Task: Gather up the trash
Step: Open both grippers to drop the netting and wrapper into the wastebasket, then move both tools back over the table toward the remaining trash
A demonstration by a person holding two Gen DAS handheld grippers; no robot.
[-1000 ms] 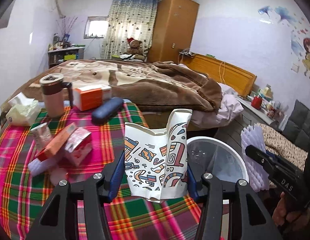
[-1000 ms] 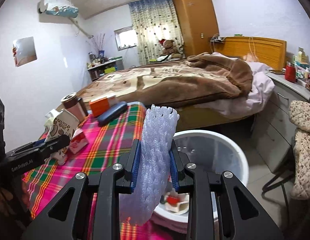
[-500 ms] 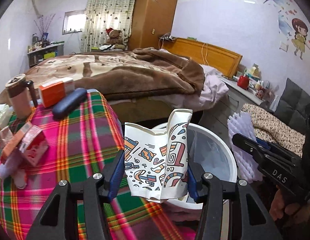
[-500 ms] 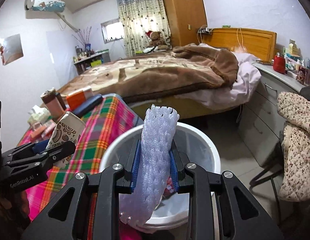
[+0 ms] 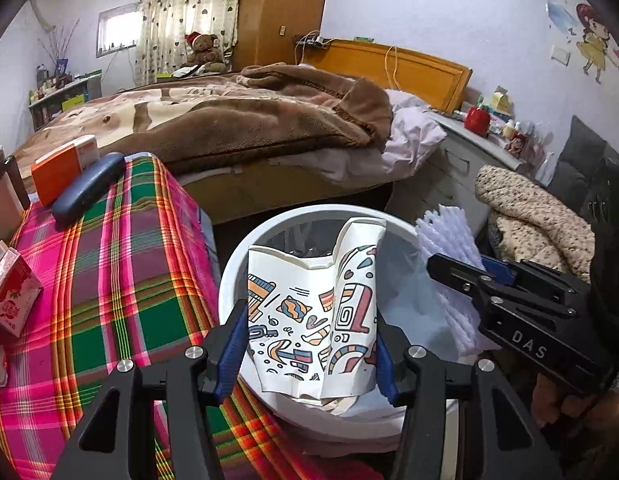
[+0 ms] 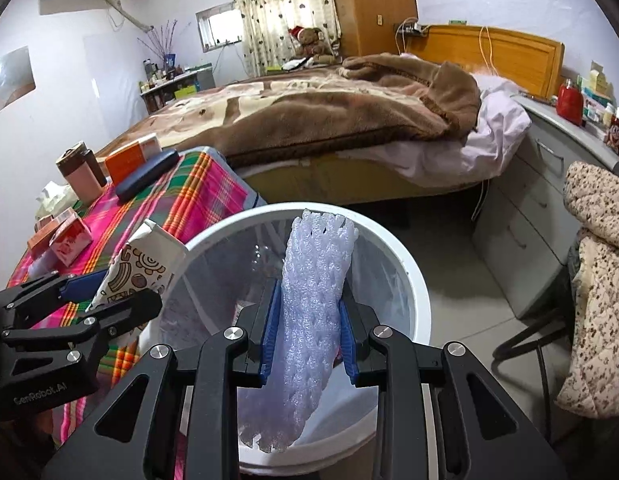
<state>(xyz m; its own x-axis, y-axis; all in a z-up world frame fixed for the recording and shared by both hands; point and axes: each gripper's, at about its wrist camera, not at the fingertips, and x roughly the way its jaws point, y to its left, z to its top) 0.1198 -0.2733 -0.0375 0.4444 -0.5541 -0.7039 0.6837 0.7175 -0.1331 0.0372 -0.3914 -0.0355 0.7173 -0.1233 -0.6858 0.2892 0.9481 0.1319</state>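
My left gripper [image 5: 309, 354] is shut on a crushed paper cup [image 5: 313, 312] printed with colourful doodles, held over the mouth of a white trash bin [image 5: 237, 264]. My right gripper [image 6: 308, 340] is shut on a pale lilac foam fruit net [image 6: 309, 320], which also hangs above the trash bin [image 6: 409, 272]. In the left wrist view the right gripper [image 5: 445, 268] and the foam net [image 5: 449, 240] come in from the right over the bin's rim. The right wrist view shows the left gripper [image 6: 121, 296] with the cup [image 6: 141, 264] at the bin's left edge. The bin has a clear liner.
Left of the bin is a table under a plaid cloth [image 5: 109, 280] with small red cartons [image 5: 13, 296], an orange box [image 5: 65, 168], a dark blue case [image 5: 89, 188] and a mug [image 6: 79, 172]. A bed [image 5: 237, 120] lies behind; drawers [image 6: 525, 200] and a draped chair [image 6: 597, 280] stand right.
Both grippers have moved from beside the table to over the bin and lower, still holding the cup and the foam net. The bin now fills more of each view.
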